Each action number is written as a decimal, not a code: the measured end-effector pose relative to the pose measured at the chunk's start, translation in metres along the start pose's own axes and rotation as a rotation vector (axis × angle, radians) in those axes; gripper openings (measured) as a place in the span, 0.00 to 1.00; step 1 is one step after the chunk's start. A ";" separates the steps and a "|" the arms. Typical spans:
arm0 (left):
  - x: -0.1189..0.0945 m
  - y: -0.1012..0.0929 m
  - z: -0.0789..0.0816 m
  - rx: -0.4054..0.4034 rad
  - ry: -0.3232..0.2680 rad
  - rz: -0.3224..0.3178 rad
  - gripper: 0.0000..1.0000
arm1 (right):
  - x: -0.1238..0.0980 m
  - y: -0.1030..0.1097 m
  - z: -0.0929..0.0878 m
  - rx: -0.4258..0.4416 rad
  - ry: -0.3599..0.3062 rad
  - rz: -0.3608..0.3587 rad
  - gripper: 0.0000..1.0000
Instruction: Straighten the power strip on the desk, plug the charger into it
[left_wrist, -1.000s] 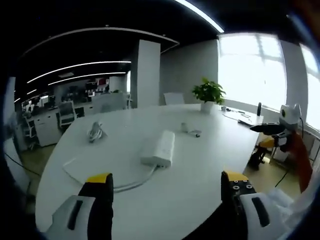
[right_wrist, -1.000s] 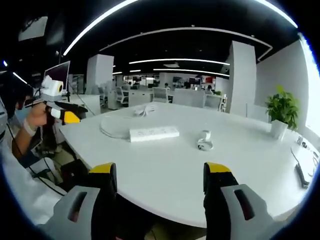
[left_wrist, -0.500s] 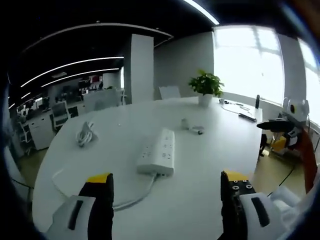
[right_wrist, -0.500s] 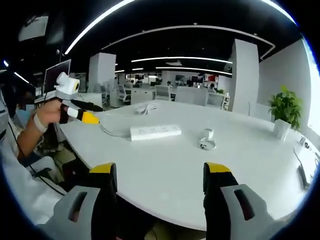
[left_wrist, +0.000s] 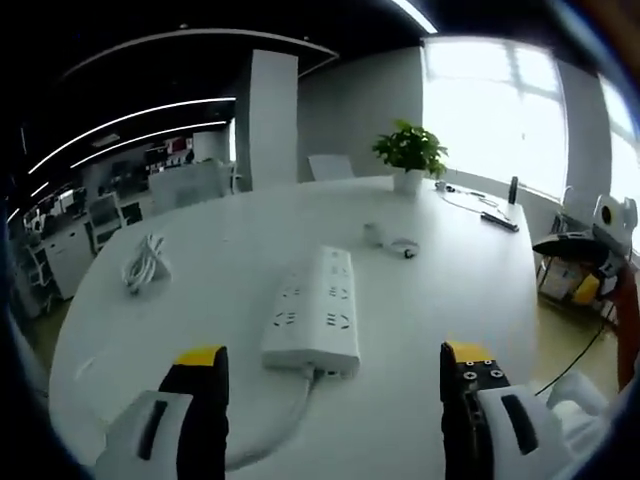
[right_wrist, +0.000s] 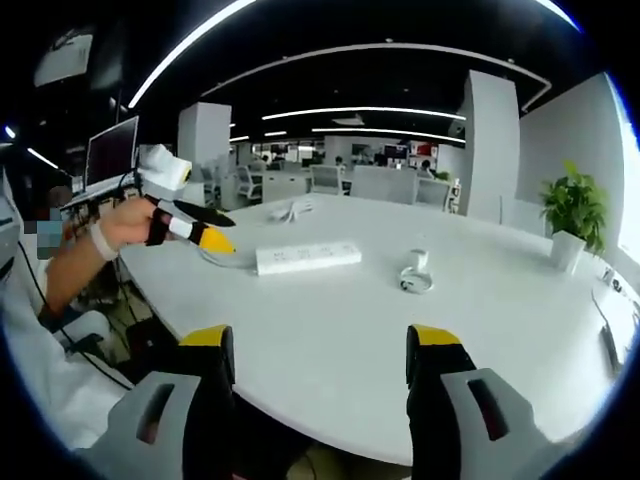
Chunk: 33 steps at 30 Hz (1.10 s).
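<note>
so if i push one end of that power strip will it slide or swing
Probably both. The power strip looks like a stiff plastic bar lying flat on the smooth white table, so it should slide easily. Its cord curves off the near end and may drag, making it pivot.

left claw (right_wrist: 215, 240) nearer power strip (left_wrist: 314, 316)

Open-plan office w/ dark ceiling, curved light strips (right_wrist: 350, 110), white pillar (left_wrist: 272, 120), bright windows (left_wrist: 480, 110). Potted plant (left_wrist: 408, 155) on white counter (right_wrist: 400, 340); desks & chairs (right_wrist: 325, 180) behind.
</note>
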<state>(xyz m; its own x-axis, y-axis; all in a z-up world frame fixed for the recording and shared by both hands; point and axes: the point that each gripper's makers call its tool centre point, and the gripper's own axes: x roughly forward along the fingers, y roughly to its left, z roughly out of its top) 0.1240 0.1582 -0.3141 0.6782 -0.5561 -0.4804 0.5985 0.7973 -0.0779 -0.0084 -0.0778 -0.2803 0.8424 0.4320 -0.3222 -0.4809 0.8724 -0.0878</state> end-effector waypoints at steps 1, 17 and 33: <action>0.003 0.002 0.000 -0.001 0.003 0.002 0.88 | 0.001 -0.001 0.000 0.000 0.001 0.000 0.69; 0.037 0.020 0.007 0.029 0.050 0.008 0.88 | 0.045 -0.012 -0.001 0.016 0.019 0.047 0.69; 0.083 0.019 0.005 0.020 0.093 -0.033 0.88 | 0.066 -0.029 -0.013 0.099 0.020 0.058 0.69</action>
<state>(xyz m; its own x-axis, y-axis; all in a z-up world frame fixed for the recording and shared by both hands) 0.1938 0.1259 -0.3515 0.6159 -0.5571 -0.5570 0.6292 0.7733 -0.0777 0.0577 -0.0777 -0.3110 0.8082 0.4790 -0.3426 -0.5020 0.8645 0.0247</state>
